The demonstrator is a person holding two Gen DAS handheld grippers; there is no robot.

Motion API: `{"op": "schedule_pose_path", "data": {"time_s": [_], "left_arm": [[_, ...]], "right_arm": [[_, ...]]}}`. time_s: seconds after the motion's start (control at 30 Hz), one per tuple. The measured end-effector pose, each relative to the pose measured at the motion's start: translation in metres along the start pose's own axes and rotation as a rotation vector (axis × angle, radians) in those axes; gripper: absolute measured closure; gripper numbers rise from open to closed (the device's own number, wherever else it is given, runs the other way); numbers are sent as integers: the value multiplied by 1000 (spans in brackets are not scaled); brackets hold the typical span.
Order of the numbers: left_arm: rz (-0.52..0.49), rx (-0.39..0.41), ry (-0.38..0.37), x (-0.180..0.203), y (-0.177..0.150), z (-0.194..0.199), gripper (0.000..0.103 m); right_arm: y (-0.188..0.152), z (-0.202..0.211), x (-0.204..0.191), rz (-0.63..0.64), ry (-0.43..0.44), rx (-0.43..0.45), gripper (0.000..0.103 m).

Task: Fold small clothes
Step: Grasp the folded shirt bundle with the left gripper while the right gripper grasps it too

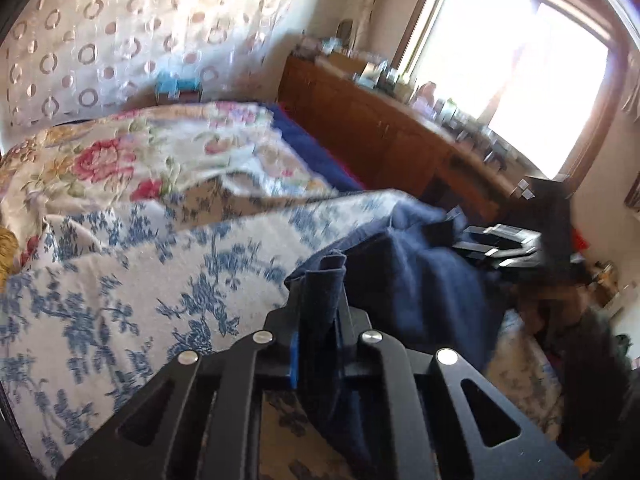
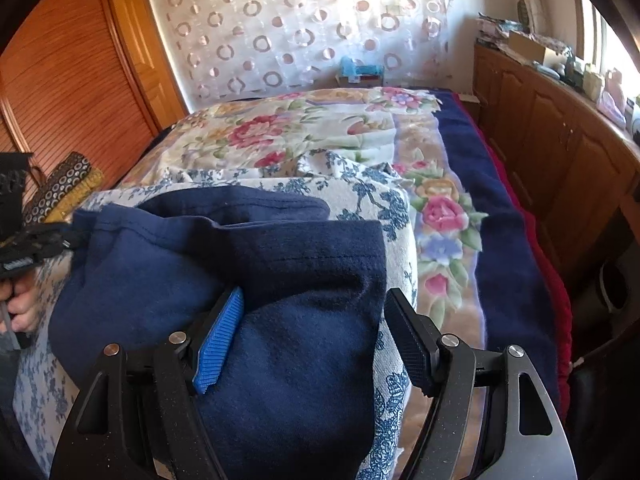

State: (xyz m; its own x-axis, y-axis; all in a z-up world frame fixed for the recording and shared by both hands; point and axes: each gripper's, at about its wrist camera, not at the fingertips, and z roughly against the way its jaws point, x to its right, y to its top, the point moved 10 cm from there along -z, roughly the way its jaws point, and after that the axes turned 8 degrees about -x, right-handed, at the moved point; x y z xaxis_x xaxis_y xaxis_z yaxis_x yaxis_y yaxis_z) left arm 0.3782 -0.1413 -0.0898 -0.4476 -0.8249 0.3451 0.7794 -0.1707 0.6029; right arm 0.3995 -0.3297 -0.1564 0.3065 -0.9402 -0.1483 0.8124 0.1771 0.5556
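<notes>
- Garment (image 2: 288, 280): a dark navy piece, lying bunched on the blue-and-white sheet (image 1: 132, 280) at the near end of the bed (image 2: 500, 208), with one hemmed edge running across its upper part in the right wrist view.
- Left gripper (image 1: 320, 280): jaws closed on a pinched fold of the garment's edge, which stands up between the fingers; the rest of the cloth trails off toward the right of that view.
- Right gripper (image 2: 312, 340): jaws wide open, straddling the near lobe of the garment; the blue pad (image 2: 220, 344) lies against the cloth on one side, the black pad (image 2: 412, 348) sits just off the garment's right edge, over the sheet.
- From the left wrist view the right gripper shows beyond the garment, at its far edge; from the right wrist view the left gripper and the hand (image 2: 24, 308) holding it show at the garment's left corner.
- Room on the bed: beyond the garment the sheet and a floral blanket (image 2: 280, 132) stretch flat toward the circle-patterned curtain (image 2: 300, 32); to the right the blanket runs to the bed's navy border.
- Bounds: a wooden cabinet (image 2: 560, 152) runs along the bed's right side with a narrow gap between; a slatted wooden door (image 2: 60, 80) stands to the left.
</notes>
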Motion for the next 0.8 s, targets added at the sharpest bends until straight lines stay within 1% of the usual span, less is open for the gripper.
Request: {"op": "schedule_pose_path", "data": {"time_s": [0.03, 0.1, 0.13, 0.2, 0.37, 0.47, 0.6, 0.63, 0.67, 0.7, 0.77, 0.8], "left_arm": [[-5, 14, -1, 2, 2, 8, 93], [-25, 43, 25, 3, 6, 25, 93], [-33, 49, 39, 1, 7, 30, 93], [-27, 50, 60, -7, 5, 35, 93], [-28, 0, 121, -25, -10, 16, 93], [-23, -12, 135, -31, -14, 7, 93], [-26, -23, 135, -34, -18, 0, 93], [-40, -26, 140, -31, -18, 0, 93], [-55, -21, 143, -29, -18, 0, 93], [-61, -16, 141, -26, -18, 1, 93], [-70, -8, 140, -19, -17, 7, 94], [-77, -1, 139, -16, -16, 10, 93]], "right_arm": [[2, 1, -2, 7, 4, 3, 29], [6, 1, -7, 24, 3, 11, 29], [8, 1, -10, 36, 0, 17, 29], [10, -3, -18, 51, 25, 8, 28], [10, -23, -28, 64, 40, -38, 28], [7, -30, -27, 28, 70, -55, 27], [6, -30, -30, 37, 52, -63, 27], [5, -30, -32, 41, 54, -65, 31], [5, -29, -36, 43, 73, -67, 40], [4, -29, -39, 43, 83, -69, 44], [2, -27, -45, 41, 98, -72, 60], [1, -27, -47, 39, 98, -71, 62]]}}
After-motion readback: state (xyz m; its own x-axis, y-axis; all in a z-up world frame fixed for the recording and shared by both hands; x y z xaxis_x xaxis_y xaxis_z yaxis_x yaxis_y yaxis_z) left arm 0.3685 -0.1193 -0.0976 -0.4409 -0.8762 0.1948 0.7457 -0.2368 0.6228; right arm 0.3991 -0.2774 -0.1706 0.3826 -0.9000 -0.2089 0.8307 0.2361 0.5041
